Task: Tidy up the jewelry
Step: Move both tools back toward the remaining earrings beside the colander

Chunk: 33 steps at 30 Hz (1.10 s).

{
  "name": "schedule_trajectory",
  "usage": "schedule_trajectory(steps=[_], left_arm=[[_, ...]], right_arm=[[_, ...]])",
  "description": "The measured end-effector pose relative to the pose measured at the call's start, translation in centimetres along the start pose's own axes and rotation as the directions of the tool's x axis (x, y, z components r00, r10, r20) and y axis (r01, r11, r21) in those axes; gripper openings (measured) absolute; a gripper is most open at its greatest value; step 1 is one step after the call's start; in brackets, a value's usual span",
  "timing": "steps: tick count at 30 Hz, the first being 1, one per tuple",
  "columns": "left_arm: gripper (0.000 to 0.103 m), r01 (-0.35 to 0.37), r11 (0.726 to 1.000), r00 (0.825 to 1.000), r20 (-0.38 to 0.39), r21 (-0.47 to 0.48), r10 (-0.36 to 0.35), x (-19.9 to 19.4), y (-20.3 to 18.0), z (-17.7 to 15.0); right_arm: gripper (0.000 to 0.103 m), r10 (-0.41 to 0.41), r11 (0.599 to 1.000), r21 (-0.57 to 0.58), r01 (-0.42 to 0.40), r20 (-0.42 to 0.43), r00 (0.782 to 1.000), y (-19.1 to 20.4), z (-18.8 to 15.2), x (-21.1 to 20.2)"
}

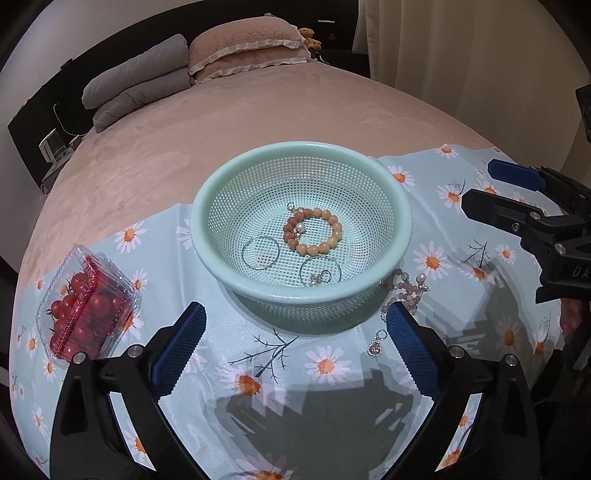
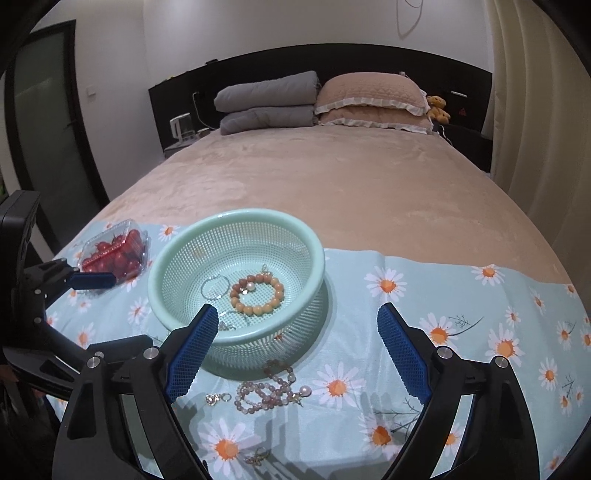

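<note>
Overhead, both grippers (image 1: 295,347) (image 2: 297,347) wide and empty, pink bracelet (image 2: 267,391) just beside basket (image 2: 317,254) rim.

I see a bed (image 2: 332,177) under a pink blanket, grey pillows (image 2: 267,101) and frilled pink pillows (image 2: 369,101) stacked against a dark headboard (image 2: 332,61), cream curtains (image 2: 535,110) beside white walls (image 2: 258,26).

Setting: home bedroom.
A bed (image 2: 332,177) covered in a pink-beige blanket is seen against a dark headboard (image 2: 258,70), with folded grey quilts (image 2: 266,99), frilled pillows (image 2: 369,99) and a small teddy bear (image 2: 437,109); cream curtains (image 2: 535,110) are noted alongside.
</note>
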<state>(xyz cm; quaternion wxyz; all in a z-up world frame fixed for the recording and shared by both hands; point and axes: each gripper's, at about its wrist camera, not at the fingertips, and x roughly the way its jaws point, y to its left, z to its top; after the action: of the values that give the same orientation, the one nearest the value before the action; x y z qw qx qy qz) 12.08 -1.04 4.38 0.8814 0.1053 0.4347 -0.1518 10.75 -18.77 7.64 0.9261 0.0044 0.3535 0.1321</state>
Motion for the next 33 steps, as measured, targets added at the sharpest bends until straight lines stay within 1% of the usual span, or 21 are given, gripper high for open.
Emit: schedule_trajectory(steps=[2, 5, 9, 10, 12, 16, 18, 21, 24, 25, 26, 29, 30, 31, 33], left_arm=[[0.096, 0.013, 1.0, 1.0, -0.005, -0.003, -0.013, 0.2, -0.3, -0.5], [0.096, 0.045, 0.998, 0.999, -0.008, -0.037, -0.046, 0.7, -0.2, -1.1], [0.096, 0.065, 0.995, 0.997, -0.025, -0.073, -0.067, 1.7, -0.1, -2.0], [0.096, 0.065, 0.995, 0.997, -0.03, -0.074, -0.067, 1.9, -0.1, -2.2], [0.096, 0.043, 0.996, 0.999, -0.029, -0.075, -0.045, 2.2, -0.3, -2.6], [0.096, 0.043, 0.997, 0.997, -0.054, -0.068, -0.047, 3.3, -0.9, -3.5], [0.096, 0.032, 0.997, 0.999, -0.041, -0.066, -0.034, 3.7, -1.3, -3.9], [0.096, 0.037, 0.997, 0.998, -0.038, -0.063, -0.04, 4.3, -1.8, -4.3], [0.096, 0.032, 0.999, 0.999, -0.037, -0.038, -0.033, 4.9, -2.5, -4.6], [0.096, 0.024, 0.999, 0.999, -0.033, -0.031, -0.025, 5.1, -2.7, -4.6], [0.096, 0.014, 1.0, 1.0, -0.024, -0.027, -0.014, 5.3, -2.9, -4.6], [0.095, 0.008, 1.0, 1.0, -0.012, -0.007, -0.008, 5.9, -3.5, -4.8], [0.094, 0.007, 1.0, 1.0, -0.02, 0.004, -0.007, 6.2, -3.8, -4.8], [0.094, 0.003, 1.0, 0.999, -0.039, 0.018, -0.003, 6.7, -4.1, -4.9], [0.09, 0.001, 0.999, 0.999, -0.054, 0.032, 0.0, 7.4, -4.5, -5.1]], right_arm=[[0.084, -0.001, 1.0, 0.004, 0.001, -0.013, 1.0, -0.1, -0.5, 0.0], [0.084, -0.013, 1.0, 0.002, 0.013, -0.041, 0.999, -0.5, -1.3, 0.4], [0.084, -0.019, 1.0, 0.002, 0.02, -0.075, 0.997, -1.0, -2.4, 1.0], [0.084, -0.024, 1.0, 0.0, 0.024, -0.083, 0.996, -1.2, -2.7, 1.2], [0.084, -0.027, 1.0, 0.0, 0.027, -0.102, 0.994, -1.4, -3.1, 1.7], [0.084, -0.022, 1.0, 0.003, 0.023, -0.13, 0.991, -1.6, -4.2, 2.7], [0.084, -0.025, 1.0, -0.004, 0.025, -0.145, 0.989, -1.5, -4.8, 3.2], [0.084, -0.038, 0.999, -0.022, 0.035, -0.176, 0.984, -1.4, -5.7, 4.2], [0.082, -0.057, 0.998, -0.025, 0.053, -0.188, 0.98, -1.7, -6.5, 4.9], [0.082, -0.052, 0.999, -0.018, 0.049, -0.197, 0.979, -1.8, -6.6, 5.1], [0.08, -0.044, 0.999, -0.011, 0.042, -0.21, 0.977, -2.0, -6.9, 5.5], [0.069, -0.044, 0.999, 0.003, 0.046, -0.262, 0.964, -2.4, -7.6, 6.7], [0.065, -0.04, 0.999, 0.011, 0.045, -0.271, 0.962, -2.5, -7.8, 7.1], [0.063, -0.033, 0.999, 0.02, 0.04, -0.278, 0.96, -2.7, -8.1, 7.3], [0.057, -0.024, 0.999, 0.026, 0.033, -0.288, 0.957, -2.7, -8.4, 7.8]])
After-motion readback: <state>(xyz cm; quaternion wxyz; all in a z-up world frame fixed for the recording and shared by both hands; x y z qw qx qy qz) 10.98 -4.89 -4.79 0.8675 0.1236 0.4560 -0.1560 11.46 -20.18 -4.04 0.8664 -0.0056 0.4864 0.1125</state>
